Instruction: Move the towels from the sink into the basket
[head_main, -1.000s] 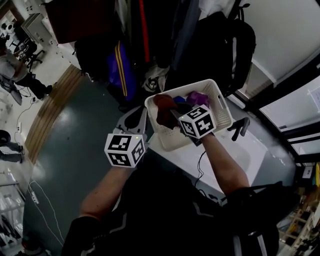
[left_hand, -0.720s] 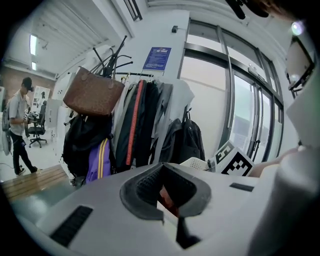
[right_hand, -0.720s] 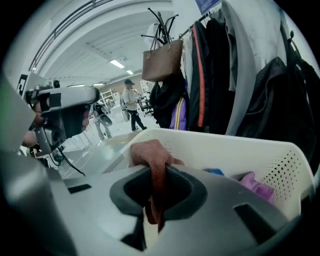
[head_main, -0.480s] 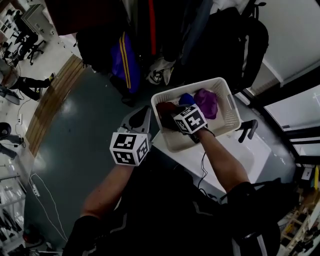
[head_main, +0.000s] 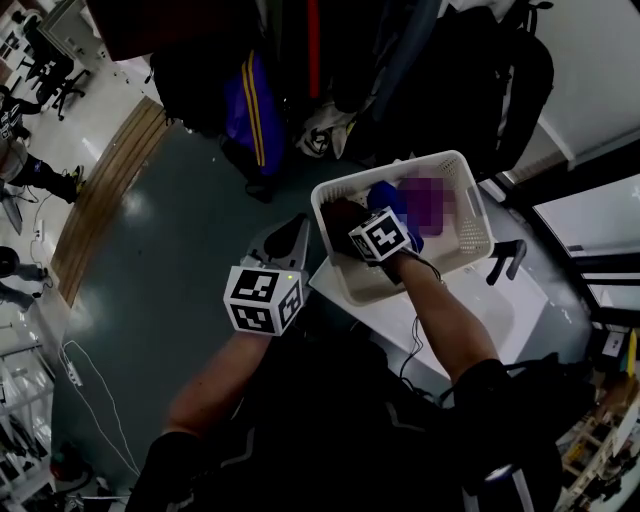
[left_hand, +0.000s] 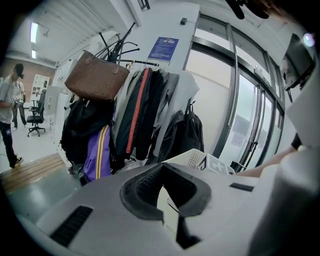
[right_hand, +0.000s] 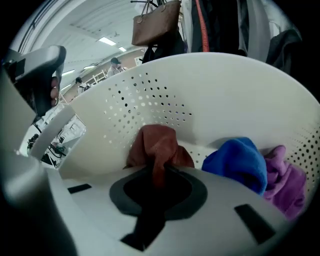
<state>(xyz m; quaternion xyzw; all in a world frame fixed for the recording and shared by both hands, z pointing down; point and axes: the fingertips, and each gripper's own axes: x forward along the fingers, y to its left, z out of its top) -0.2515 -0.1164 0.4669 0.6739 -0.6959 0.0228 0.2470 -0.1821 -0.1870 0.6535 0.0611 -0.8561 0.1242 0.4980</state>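
Your right gripper has its jaws nearly closed, pinching a fold of the reddish-brown towel, which bunches up just ahead of the tips. The gripper is down inside the white perforated basket, whose wall curves round right behind the towel. To the right of the jaws, already lying in the basket, are a blue towel and, beyond it, a purple towel. So two towels look delivered and the third is in the basket but not yet let go: what seems left here is to release it and draw back. Behind the gripper, toward you, the white sink shows no towel on the part you can see, though your arm and the basket hide some of it, so check there before calling the task done. Your left gripper hangs well off to the left of the basket, jaws drawn together with nothing between them.
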